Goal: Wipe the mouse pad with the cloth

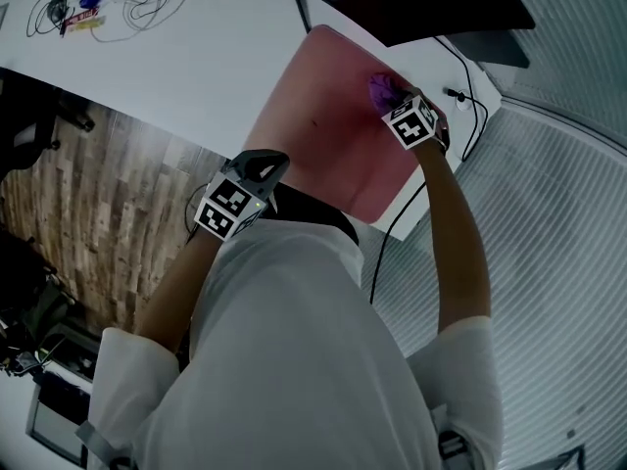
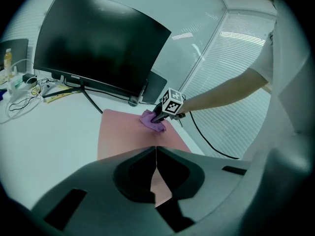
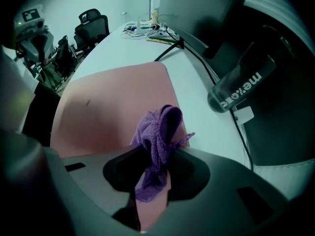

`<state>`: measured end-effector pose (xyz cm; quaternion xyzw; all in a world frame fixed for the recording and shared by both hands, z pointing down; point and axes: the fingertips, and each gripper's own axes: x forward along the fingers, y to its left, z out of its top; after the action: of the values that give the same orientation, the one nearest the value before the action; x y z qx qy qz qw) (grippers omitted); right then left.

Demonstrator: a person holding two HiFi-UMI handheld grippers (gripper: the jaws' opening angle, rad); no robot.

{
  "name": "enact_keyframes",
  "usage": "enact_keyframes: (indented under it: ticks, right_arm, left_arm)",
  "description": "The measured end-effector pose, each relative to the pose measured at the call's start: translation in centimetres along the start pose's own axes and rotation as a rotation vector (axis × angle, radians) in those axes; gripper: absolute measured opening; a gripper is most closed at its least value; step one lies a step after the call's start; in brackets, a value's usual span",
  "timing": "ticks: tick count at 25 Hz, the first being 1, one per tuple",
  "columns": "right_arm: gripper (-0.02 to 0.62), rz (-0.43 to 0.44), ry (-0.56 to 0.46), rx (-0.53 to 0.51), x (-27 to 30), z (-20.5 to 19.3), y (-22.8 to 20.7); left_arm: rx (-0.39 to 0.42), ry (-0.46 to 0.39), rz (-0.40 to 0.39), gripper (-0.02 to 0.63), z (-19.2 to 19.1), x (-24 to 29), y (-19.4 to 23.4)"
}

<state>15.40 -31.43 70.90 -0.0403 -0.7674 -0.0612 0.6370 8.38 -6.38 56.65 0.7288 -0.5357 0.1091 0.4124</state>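
On white desk [image 1: 196,67], pink mouse pad [image 1: 323,135]; R gripper [image 3: 156,156] clamps purple cloth [image 3: 160,127] on it; L gripper [image 2: 156,176] clenched, empty; wood floor [image 1: 88,194].

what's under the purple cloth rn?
The pink mouse pad. The cloth, bunched and clamped in the right gripper, sits on it near one edge. The patch of pad directly beneath the cloth is covered, so its state cannot be seen.

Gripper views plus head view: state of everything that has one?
right gripper: jaws shut on the cloth
left gripper: jaws together, nothing between them
cloth: bunched, at the far end of the mouse pad
mouse pad: lying flat on the desk
monitor: upright, screen dark
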Motion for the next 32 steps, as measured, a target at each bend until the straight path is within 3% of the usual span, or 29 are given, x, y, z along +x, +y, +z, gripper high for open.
enact_keyframes:
  ticks: [11, 18, 24, 32]
  right_arm:
    - [0.126, -0.161, 0.041, 0.003, -0.5, -1.9, -6.4]
    - [0.126, -0.244, 0.001, -0.003, -3.8, -3.5, -7.3]
    - [0.126, -0.342, 0.036, -0.052, -3.8, -5.6, -8.0]
    - [0.126, -0.276, 0.027, -0.104, -1.1, -6.7, -3.4]
  left_arm:
    - [-0.035, -0.025, 0.057, 0.018, -0.2, 0.4, -1.1]
    - [-0.024, -0.052, 0.058, 0.018, -0.2, 0.4, -3.0]
    - [-0.009, -0.050, 0.078, 0.018, -1.1, -0.2, -4.3]
    - [-0.051, -0.050, 0.153, 0.018, -4.0, -2.7, -4.6]
